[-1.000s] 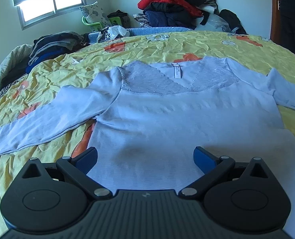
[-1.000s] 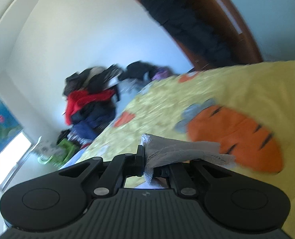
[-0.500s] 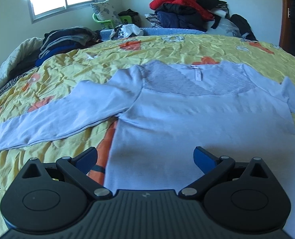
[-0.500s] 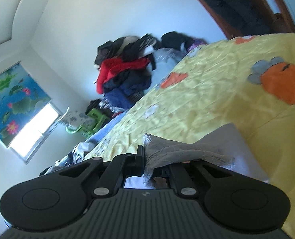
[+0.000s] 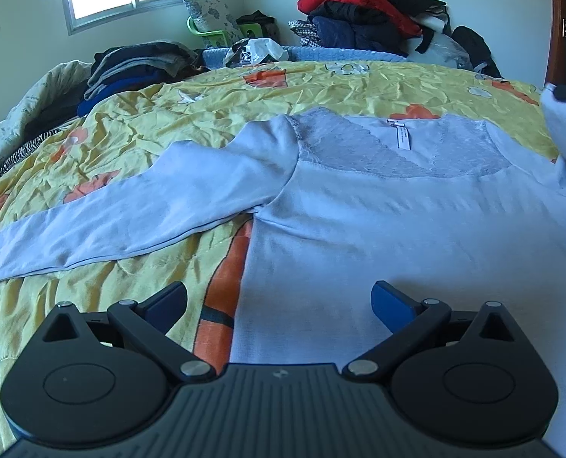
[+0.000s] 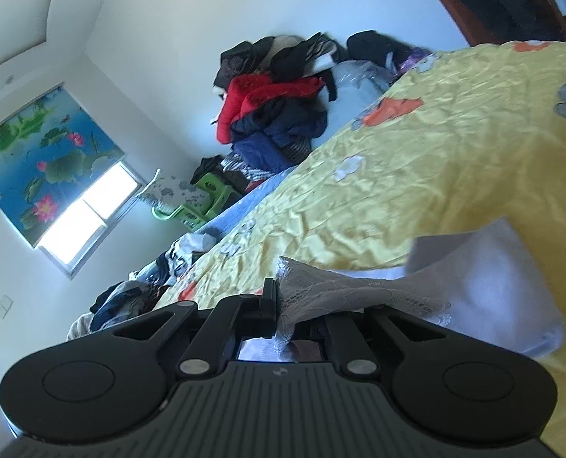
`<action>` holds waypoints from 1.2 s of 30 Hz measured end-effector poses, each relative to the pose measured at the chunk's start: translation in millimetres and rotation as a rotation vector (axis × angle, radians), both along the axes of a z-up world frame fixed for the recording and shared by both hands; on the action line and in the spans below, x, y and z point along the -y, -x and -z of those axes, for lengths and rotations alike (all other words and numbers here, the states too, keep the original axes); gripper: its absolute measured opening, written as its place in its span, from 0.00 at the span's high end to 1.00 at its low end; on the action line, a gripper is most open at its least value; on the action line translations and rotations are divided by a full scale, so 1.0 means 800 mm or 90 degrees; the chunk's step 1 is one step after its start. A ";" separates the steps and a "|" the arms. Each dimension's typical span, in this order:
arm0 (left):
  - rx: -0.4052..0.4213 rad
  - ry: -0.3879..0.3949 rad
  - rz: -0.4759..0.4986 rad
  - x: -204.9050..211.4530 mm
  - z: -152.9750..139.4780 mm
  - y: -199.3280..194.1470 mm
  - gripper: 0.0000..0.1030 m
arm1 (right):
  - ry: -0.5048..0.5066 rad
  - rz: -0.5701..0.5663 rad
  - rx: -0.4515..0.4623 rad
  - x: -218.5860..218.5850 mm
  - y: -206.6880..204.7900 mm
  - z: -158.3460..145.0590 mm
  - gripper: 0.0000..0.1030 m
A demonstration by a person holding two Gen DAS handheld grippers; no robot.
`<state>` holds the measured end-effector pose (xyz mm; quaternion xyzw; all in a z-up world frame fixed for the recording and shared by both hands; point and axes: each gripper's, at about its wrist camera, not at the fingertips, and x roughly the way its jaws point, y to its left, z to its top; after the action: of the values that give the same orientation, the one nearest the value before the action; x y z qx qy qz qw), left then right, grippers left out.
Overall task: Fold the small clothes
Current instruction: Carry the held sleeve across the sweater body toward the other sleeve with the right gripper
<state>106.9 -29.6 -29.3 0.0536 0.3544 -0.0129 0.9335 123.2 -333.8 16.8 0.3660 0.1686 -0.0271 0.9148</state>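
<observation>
A pale lilac long-sleeved top (image 5: pixel 397 229) with a lace yoke lies flat on the yellow bedspread (image 5: pixel 206 114), its left sleeve (image 5: pixel 149 210) stretched out to the left. My left gripper (image 5: pixel 279 301) is open and empty, low over the top's left hem edge. My right gripper (image 6: pixel 283 305) is shut on the lace cuff (image 6: pixel 344 290) of the right sleeve and holds it lifted above the bed. The lifted sleeve shows at the right edge of the left wrist view (image 5: pixel 565 133).
A pile of red and dark clothes (image 5: pixel 366 11) sits behind the bed's far edge. Folded dark clothes (image 5: pixel 130 68) lie at the far left. A green stool (image 5: pixel 210 32) stands under the window. A wooden door frame (image 5: pixel 557 19) is at the right.
My right gripper has carried the sleeve cuff leftward over the bed, tilting its view. My left gripper has shifted left, from over the shirt's middle to its left edge.
</observation>
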 end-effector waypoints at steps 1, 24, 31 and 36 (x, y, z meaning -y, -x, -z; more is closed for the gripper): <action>0.000 0.001 -0.001 -0.002 0.000 0.000 0.00 | 0.001 -0.004 0.000 -0.006 -0.004 -0.001 0.93; -0.009 0.028 -0.053 -0.068 0.002 -0.005 0.00 | 0.024 -0.152 -0.046 -0.183 -0.111 0.006 0.92; -0.011 0.034 -0.065 -0.081 0.003 -0.006 0.00 | 0.035 -0.181 -0.061 -0.221 -0.130 0.012 0.92; -0.012 0.031 -0.072 -0.088 0.003 -0.006 0.00 | 0.053 -0.201 -0.073 -0.246 -0.145 0.021 0.92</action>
<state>112.1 40.5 -31.7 0.0107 0.3654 0.0312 0.9303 239.6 -136.7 0.0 0.2949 0.2745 0.0893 0.9109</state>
